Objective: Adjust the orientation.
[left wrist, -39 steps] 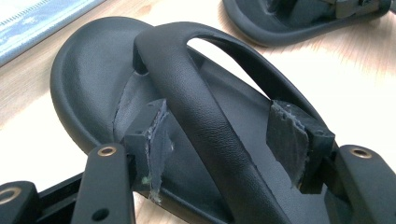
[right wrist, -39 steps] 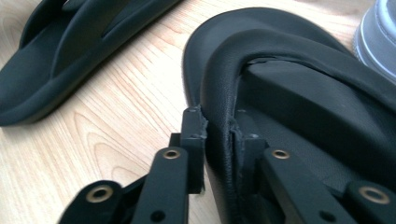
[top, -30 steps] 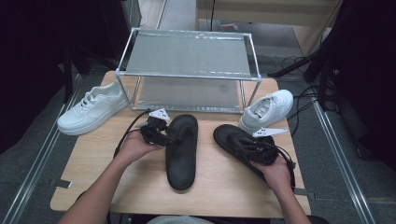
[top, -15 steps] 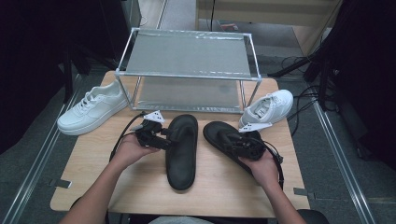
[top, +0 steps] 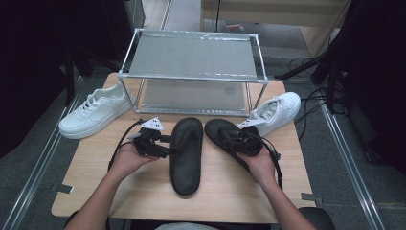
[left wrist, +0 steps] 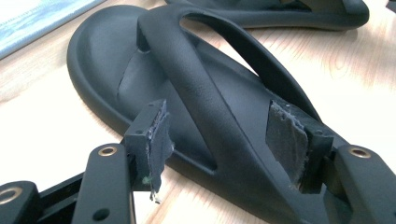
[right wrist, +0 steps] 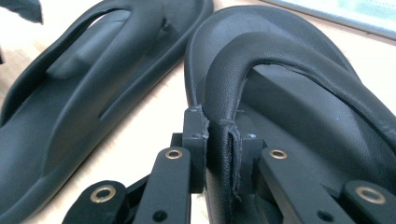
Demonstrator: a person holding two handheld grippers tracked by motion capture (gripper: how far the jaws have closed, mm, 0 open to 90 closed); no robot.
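The right gripper [right wrist: 219, 156] has its fingers pinched on the strap of the right sandal [top: 230, 136], which lies on the surface [top: 143, 191] beside the left sandal [top: 186, 155]. The left gripper [left wrist: 224, 140] has its fingers open astride that sandal's strap, not yet touching. To grip well, it likely should close squarely on the strap's middle before any lift toward the rack [top: 191, 76].

Right sandal [top: 230, 139] closer to left sandal [top: 186, 153]

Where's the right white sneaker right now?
In the high view, the right sneaker lies at the table's right edge, beside the rack's right front leg.
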